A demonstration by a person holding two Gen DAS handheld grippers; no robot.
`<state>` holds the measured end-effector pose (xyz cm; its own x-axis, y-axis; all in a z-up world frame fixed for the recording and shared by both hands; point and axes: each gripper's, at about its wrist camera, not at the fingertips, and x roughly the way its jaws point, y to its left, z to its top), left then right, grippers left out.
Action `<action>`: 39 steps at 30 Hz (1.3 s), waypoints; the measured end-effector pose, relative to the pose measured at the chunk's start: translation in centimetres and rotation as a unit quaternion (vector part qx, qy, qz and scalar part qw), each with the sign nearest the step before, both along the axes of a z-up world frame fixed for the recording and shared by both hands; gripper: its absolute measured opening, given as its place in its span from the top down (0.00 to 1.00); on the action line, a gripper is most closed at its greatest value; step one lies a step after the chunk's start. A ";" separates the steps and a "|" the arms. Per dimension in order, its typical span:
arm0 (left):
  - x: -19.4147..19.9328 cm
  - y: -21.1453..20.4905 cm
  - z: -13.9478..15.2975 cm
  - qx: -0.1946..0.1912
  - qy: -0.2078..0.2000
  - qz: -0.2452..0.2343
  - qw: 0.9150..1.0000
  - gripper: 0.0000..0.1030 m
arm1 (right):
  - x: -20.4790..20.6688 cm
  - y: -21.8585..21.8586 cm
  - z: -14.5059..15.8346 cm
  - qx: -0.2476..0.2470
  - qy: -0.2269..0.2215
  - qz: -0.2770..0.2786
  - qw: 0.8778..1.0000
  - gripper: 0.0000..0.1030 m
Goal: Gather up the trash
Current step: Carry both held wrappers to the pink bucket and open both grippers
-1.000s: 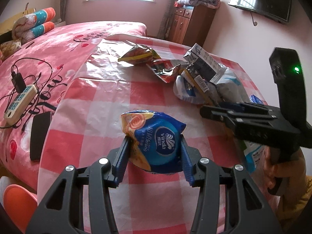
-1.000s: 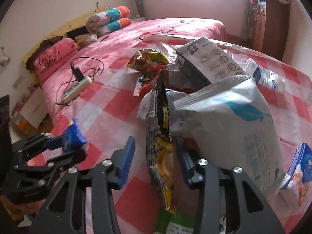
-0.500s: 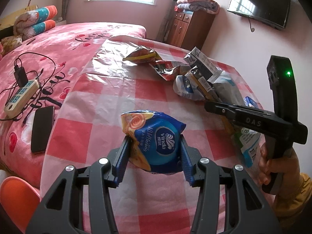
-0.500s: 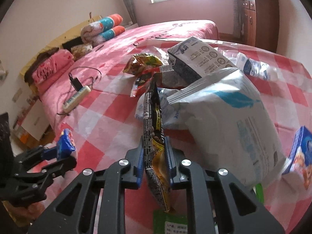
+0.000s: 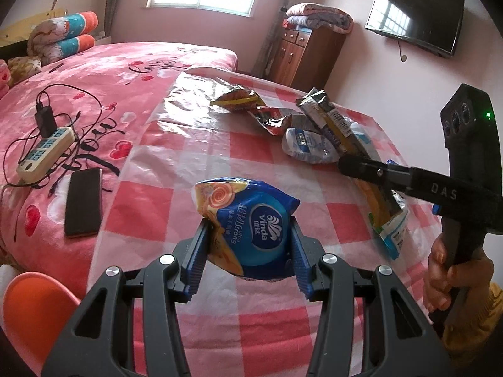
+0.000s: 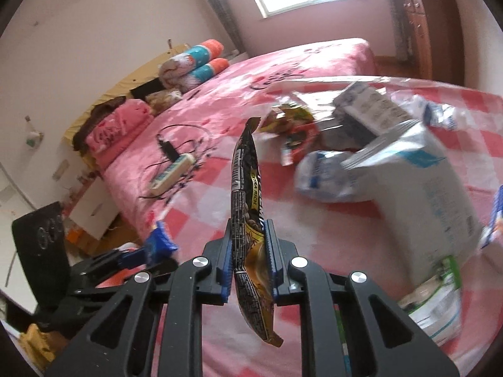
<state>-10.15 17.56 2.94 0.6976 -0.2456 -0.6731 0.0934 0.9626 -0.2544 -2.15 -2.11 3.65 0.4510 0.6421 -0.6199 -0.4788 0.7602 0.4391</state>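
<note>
Two pieces of trash are in my grip at this moment, one per tool. My left gripper (image 5: 248, 245) is clamped on a blue tissue packet (image 5: 251, 232), its blue pads pressing both sides, and the packet hangs clear above the table (image 5: 176, 188). My right gripper (image 6: 250, 267) is closed tight on a black-and-yellow snack wrapper (image 6: 248, 207), gripped near its lower half and standing edge-on, lifted off the cloth; the right view is motion-blurred, so fine detail there is unreliable. I judge the step in hand to be the carry-off: both picks are made and neither item has been deposited. The next move calls for a bin or bag, and none is identifiable in either view, so I would first have to locate one, then release each item in turn. More trash waits on the table: a large white bag (image 6: 418, 194), a grey carton (image 6: 367, 110), a crumpled white-and-blue wrapper (image 5: 308, 144) and a yellow-red snack bag (image 5: 239, 99), clustered at the far right of the cloth. The surface is a red-and-white checked plastic cover, glossy and wrinkled. The table stands just beside a pink bed (image 5: 94, 75) bearing a power strip (image 5: 44, 150) and a phone (image 5: 83, 201). A wooden cabinet (image 5: 305, 53) and a wall television (image 5: 415, 15) stand beyond.
</note>
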 end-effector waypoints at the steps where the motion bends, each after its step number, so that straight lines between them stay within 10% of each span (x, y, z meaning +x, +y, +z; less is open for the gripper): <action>1: -0.3 0.3 0.1 0.000 -0.002 0.002 1.000 0.52 | -0.3 0.5 0.0 0.006 0.007 0.008 1.000 0.82; 18: -8.1 8.9 -0.2 0.027 0.014 0.092 0.995 0.52 | -4.7 10.8 -0.2 0.076 0.097 0.133 0.983 0.82; 32: -13.5 17.3 -5.1 0.027 0.073 0.197 0.977 0.50 | -9.7 23.5 -1.9 0.030 0.139 0.248 0.958 0.79; 39: -14.0 18.5 -7.0 0.053 0.100 0.216 0.970 0.35 | -10.0 23.5 -2.0 0.019 0.129 0.231 0.964 0.36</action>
